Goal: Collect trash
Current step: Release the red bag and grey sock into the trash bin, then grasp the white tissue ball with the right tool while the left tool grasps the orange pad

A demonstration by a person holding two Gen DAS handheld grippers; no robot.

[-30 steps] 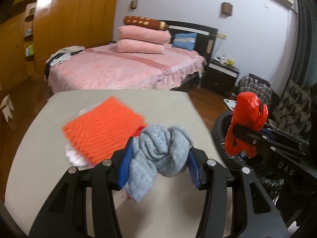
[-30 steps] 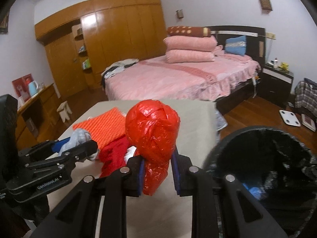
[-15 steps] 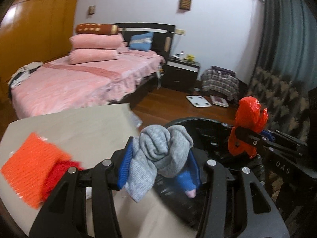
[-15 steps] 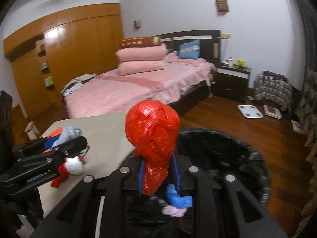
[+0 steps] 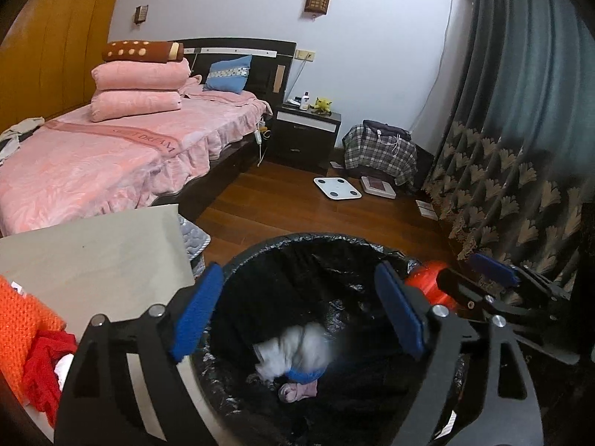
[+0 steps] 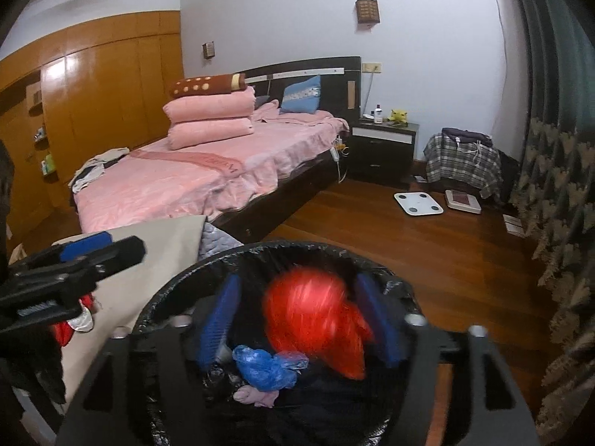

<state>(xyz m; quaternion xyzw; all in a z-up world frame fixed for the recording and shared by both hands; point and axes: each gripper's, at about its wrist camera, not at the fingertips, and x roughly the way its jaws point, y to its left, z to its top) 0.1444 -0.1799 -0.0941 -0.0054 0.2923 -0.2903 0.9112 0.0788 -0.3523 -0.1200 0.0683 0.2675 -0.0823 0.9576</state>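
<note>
Both grippers hang over the round black bin lined with a crinkled black plastic bag, and both sets of jaws have just been opening, so each load is now loose. The left gripper stands spread wide with nothing between its blue pads; the grey knitted bundle of cloth, blurred in its fall, lies straight below and ahead of the jaws, down near the bottom of the bin beside a small pink scrap. The right gripper is likewise released: the crumpled red plastic bag sits between its blue pads but looks free of them, smeared by motion, its fatter end uppermost and its tail trailing down to the right, so its long axis runs roughly up and down, into the bin. Beneath it rest a crumpled blue plastic bag and the same pink scrap. What is left to collect lies the other way: on the beige table to the left of the bin sit an orange knitted mat and a red mesh wad, at the left edge of the left wrist view. The left gripper is plainly the nearer of the two to that pile, and the likely next reach would swing back leftwards across the bin's rim. The mat is cut off by the frame, so its long axis cannot be judged.
</note>
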